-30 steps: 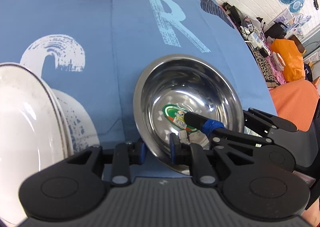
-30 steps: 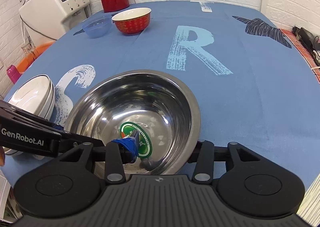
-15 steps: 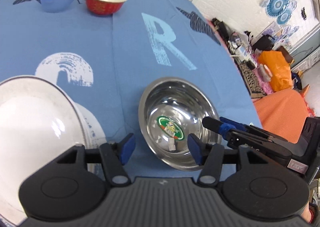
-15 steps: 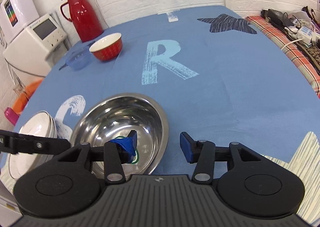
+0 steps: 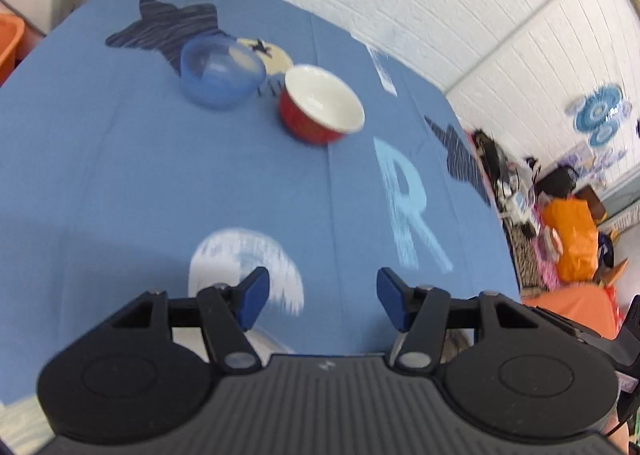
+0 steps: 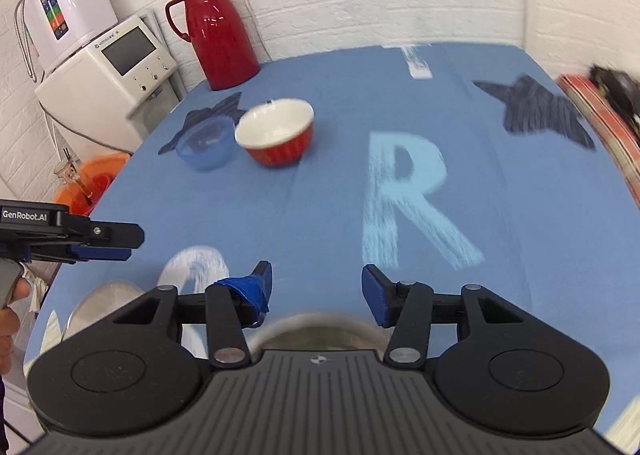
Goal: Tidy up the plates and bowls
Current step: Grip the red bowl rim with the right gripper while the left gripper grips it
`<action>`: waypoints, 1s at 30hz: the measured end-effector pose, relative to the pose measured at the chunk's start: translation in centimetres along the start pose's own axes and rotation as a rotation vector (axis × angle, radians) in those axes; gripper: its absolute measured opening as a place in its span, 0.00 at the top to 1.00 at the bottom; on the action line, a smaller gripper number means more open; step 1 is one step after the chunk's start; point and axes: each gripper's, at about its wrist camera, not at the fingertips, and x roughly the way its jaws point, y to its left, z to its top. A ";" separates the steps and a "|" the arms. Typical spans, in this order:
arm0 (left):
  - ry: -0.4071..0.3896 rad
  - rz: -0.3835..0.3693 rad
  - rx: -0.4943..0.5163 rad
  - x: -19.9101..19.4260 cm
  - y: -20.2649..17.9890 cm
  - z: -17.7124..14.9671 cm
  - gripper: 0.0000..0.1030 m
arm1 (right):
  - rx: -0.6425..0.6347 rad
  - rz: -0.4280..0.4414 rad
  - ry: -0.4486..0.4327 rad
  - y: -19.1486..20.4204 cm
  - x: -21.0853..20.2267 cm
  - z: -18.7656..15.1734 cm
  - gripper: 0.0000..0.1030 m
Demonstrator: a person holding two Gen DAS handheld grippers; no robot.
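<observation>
With both tools, left (image 5: 320, 297) and right (image 6: 316, 289), spread apart and empty just above the steel bowl (image 6: 320, 329), we judge the next step is reaching beyond it for the red bowl (image 6: 276, 133).

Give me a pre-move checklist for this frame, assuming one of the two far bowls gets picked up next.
1. Left gripper open with nothing between its fingers: ok.
2. Right gripper open with nothing between its fingers: ok.
3. Red bowl upright and holding nothing: ok.
4. Blue bowl upright, beside the red bowl; whether the two touch: cannot tell.
5. Blue tablecloth bare between the grippers and the bowls: ok.
6. Steel bowl set down stably: cannot tell, only a blurred rim shows below the right gripper.
</observation>
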 end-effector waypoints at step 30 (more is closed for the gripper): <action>-0.067 0.113 -0.322 15.7 3.2 10.9 0.42 | -0.026 -0.037 0.122 1.0 22.7 13.5 0.63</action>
